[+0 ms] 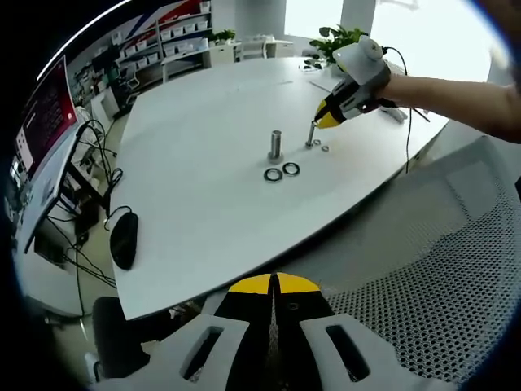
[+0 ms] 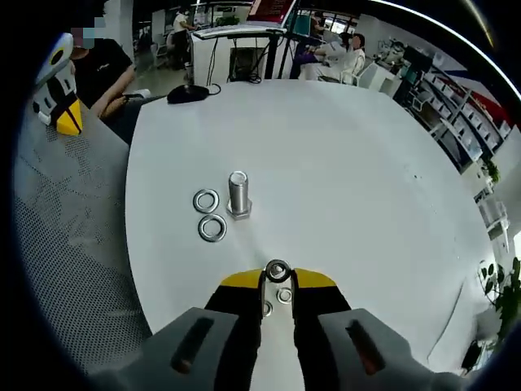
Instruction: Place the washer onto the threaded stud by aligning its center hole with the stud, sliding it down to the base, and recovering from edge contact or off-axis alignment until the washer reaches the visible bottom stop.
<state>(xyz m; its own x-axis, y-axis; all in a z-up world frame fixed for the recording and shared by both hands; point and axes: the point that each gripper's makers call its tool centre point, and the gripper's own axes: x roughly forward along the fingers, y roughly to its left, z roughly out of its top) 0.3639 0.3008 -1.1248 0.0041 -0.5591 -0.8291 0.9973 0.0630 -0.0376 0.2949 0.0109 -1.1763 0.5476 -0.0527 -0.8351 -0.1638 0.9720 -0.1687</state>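
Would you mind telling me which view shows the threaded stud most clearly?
The right gripper view: the threaded stud stands upright and close, near the picture's centre, with two washers beside it. In the left gripper view the stud is smaller and farther off, beside the right gripper.

Bright, even daylight; blown-out window glare; soft shadows; strong fisheye edge bending

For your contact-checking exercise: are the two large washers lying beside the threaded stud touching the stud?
Apart. In the right gripper view, bare white table shows between the threaded stud and both large washers.
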